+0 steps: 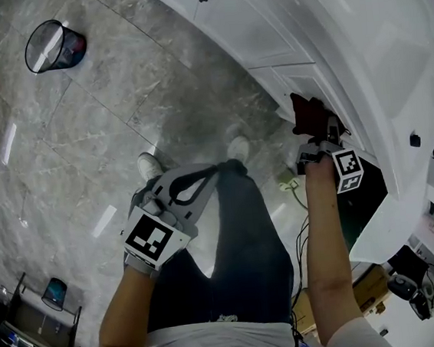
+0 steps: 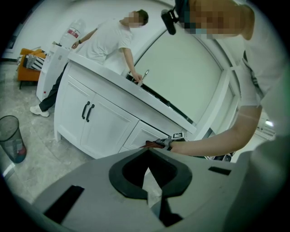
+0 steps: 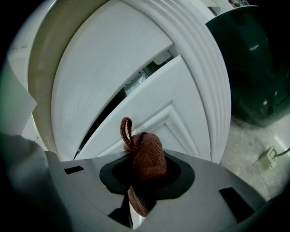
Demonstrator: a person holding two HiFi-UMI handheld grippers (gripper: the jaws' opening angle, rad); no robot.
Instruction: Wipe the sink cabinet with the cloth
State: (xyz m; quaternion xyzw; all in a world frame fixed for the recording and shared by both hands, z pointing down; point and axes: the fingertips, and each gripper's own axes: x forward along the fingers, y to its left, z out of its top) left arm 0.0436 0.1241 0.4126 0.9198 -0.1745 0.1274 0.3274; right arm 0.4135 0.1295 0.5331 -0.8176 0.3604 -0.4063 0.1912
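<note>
The cloth point(image 3: 144, 156) is pinched in the right claw point(image 3: 138, 190) at the cabinet point(image 3: 136, 68) front; the left claw point(image 2: 152, 190) is pressed together, empty. Wiping is judged barely begun.

Sink cabinet point(image 1: 252, 26) close right; open floor point(image 1: 119, 117) left; bin point(image 1: 53, 46) well apart.

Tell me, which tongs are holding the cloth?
The right tongs pinch the reddish-brown cloth; the left tongs are shut on nothing.
</note>
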